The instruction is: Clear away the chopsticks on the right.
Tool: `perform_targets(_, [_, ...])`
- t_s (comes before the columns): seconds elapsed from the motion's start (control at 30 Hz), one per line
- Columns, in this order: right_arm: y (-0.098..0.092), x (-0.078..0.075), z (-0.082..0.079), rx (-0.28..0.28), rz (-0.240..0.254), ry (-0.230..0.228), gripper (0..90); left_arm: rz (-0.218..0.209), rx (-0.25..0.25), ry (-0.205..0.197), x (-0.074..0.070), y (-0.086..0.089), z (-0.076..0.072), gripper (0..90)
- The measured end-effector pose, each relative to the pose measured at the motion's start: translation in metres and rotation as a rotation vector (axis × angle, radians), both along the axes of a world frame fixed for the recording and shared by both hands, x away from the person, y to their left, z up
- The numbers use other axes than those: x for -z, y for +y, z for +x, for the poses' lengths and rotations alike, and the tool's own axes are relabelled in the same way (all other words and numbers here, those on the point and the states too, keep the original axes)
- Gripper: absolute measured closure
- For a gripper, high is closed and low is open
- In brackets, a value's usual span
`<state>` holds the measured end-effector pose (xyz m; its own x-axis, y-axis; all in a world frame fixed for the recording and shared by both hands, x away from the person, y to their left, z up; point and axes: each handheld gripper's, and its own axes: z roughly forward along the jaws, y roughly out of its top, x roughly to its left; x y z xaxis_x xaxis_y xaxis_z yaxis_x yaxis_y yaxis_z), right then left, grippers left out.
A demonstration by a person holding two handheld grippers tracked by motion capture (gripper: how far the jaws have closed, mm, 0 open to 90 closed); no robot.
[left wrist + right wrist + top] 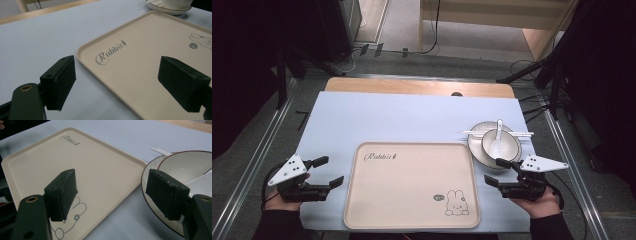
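A cream tray [412, 205] with "Rabbit" lettering and a rabbit drawing lies flat at the front middle of the table, its inside bare [150, 57] [45, 162]. To its right stands a white plate [475, 148] carrying a white bowl [507, 140] with a white spoon [498, 134] in it; white chopsticks [522, 133] lie across the plate. My left gripper [331, 172] rests left of the tray, open, nothing between its fingers [60, 82]. My right gripper [496, 171] sits right of the tray, open, its far jaw over the plate's near rim [147, 202].
A pale blue mat [377, 115] covers the table, with a wooden edge [412, 86] at the back. Metal rails [257, 160] run along both sides. Dark stands and cables [542, 75] are on the floor beyond the table.
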<state>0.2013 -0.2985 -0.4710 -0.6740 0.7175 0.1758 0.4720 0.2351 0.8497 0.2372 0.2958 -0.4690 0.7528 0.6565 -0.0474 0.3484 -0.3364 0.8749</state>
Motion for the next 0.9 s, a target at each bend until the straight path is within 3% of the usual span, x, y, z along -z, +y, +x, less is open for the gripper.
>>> perform_targets(0.43, [0.0, -0.001, -0.001, -0.02, -0.011, -0.009, 27.4, -0.002, 0.002, 0.006, 0.0, 0.0, 0.0, 15.3])
perform_targets(0.9, [-0.007, -0.01, 0.006, 0.023, -0.001, -0.026, 32.1, 0.009, 0.003, 0.012, 0.0, -0.001, 0.0, 15.5])
